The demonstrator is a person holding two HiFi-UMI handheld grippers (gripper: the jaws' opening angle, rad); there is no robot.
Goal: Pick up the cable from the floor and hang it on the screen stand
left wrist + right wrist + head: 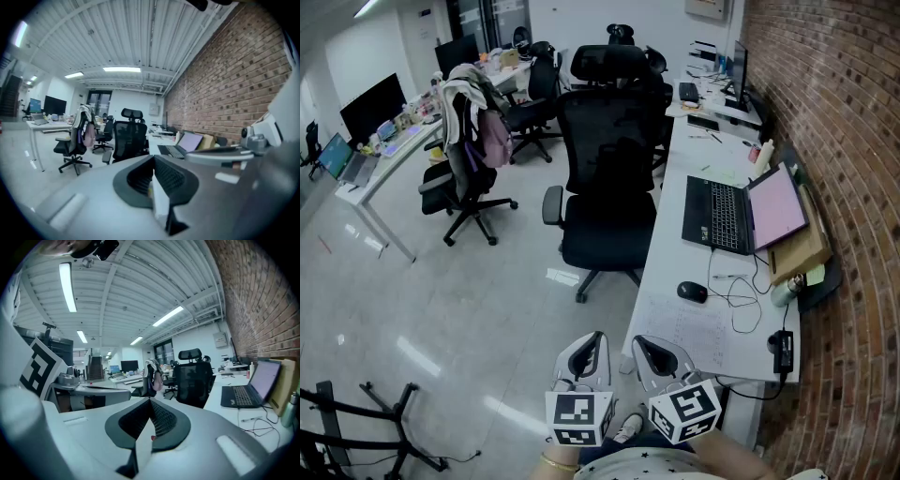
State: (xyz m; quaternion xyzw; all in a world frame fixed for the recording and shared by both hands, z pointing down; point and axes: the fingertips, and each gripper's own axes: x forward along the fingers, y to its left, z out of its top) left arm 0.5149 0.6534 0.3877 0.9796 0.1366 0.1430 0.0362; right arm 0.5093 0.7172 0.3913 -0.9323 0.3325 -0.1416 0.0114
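Observation:
Low in the head view, close to the person's body, my left gripper [597, 337] and right gripper [640, 341] are held side by side with their marker cubes toward the camera. Both are shut and hold nothing. In the left gripper view the left gripper [152, 159] has its jaws meeting at the tips, and the right gripper [150, 402] looks the same in its own view. The black feet of the screen stand [389, 412] show at the bottom left. A thin dark cable [459, 458] lies on the floor by them, well left of both grippers.
A black office chair [609, 187] stands ahead, next to a long white desk [694, 328] along the brick wall. On the desk are an open laptop [741, 211], a mouse [692, 292] and a power adapter [782, 342]. Another chair [469, 150] draped with clothes stands further left.

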